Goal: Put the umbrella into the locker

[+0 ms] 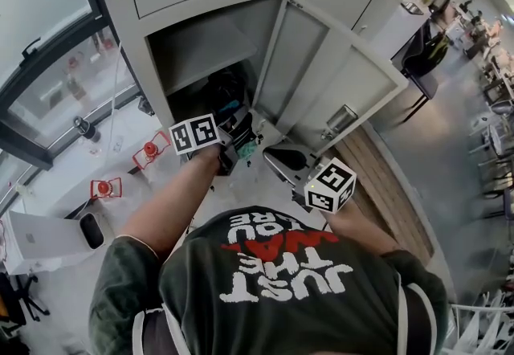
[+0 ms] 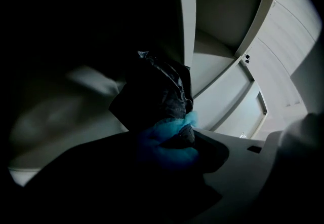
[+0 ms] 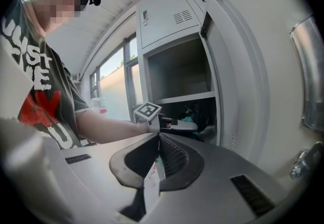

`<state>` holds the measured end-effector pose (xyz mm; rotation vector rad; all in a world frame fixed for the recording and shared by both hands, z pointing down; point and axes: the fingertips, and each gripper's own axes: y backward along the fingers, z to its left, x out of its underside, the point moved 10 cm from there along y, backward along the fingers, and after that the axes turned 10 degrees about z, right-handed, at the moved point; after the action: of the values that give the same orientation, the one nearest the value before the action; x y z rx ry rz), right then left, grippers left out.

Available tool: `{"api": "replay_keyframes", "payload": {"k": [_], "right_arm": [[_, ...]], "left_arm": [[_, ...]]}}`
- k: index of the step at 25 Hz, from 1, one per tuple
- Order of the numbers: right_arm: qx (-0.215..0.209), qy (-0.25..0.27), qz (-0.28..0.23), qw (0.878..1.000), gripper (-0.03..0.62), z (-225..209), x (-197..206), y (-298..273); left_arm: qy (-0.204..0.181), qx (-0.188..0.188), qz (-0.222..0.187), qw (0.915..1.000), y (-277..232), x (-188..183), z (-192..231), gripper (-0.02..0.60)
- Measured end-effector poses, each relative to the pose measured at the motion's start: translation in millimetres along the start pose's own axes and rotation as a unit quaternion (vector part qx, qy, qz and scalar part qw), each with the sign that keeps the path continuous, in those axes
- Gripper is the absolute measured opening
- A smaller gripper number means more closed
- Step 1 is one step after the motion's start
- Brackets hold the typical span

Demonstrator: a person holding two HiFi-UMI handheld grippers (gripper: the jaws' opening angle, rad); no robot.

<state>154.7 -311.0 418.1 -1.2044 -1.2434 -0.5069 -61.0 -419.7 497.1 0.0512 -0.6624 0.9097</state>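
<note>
Far left of the left tongs: window, white desk with a laptop (image 1: 36, 237) and a black mouse (image 1: 91, 230), and two red items (image 1: 104, 187) past them, can't tell what they are. Left tongs (image 1: 237, 139) reach into the open locker (image 1: 201, 40), forearm stretched out behind them. Jaws are drawn narrow, gripping the umbrella (image 2: 154, 94): dark folded fabric bunched just ahead of the tips, a blue-teal bit pinched right between them. Left gripper view is very dark; the left jaw barely shows, the right jaw is pale. Umbrella is inside the locker, in the lower part under the shelf (image 3: 177, 99), straight ahead of the left tongs. Can't tell if it rests on the locker floor.

Right tongs (image 3: 156, 137) sit back and to the right of the left ones, outside the locker, low near the person's body. Jaws pressed together, black ribbed pads (image 3: 176, 157) meeting, not on the umbrella. A thin white strip shows in the slit near the base, unclear what. Locker door (image 1: 337, 80) is swung wide just right of the right tongs, with a metal latch (image 1: 341, 119) on it. Further right, chairs (image 1: 422, 64) stand well apart.
</note>
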Motion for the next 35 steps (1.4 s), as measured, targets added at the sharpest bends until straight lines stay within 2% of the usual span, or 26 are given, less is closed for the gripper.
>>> {"api": "replay_keyframes", "payload": {"k": [7, 13, 23, 35], "right_arm": [[-0.003, -0.007, 0.002, 1.0, 0.034, -0.8, 7.0, 2.6], [-0.006, -0.01, 0.0, 1.0, 0.034, -4.1, 11.1, 3.8], [-0.007, -0.011, -0.002, 1.0, 0.034, -13.7, 12.3, 6.4], [-0.007, -0.017, 0.001, 1.0, 0.034, -20.6, 15.9, 8.2]], "left_arm": [[-0.05, -0.065, -0.016, 0.9965, -9.8, -13.6, -1.3, 0.258], [-0.062, -0.11, -0.026, 0.9916, -19.8, -27.0, 4.3, 0.258], [-0.079, -0.144, -0.04, 0.9856, -34.4, -51.5, 8.6, 0.258], [-0.062, -0.183, -0.047, 0.98, -43.1, -61.9, 31.6, 0.258]]}}
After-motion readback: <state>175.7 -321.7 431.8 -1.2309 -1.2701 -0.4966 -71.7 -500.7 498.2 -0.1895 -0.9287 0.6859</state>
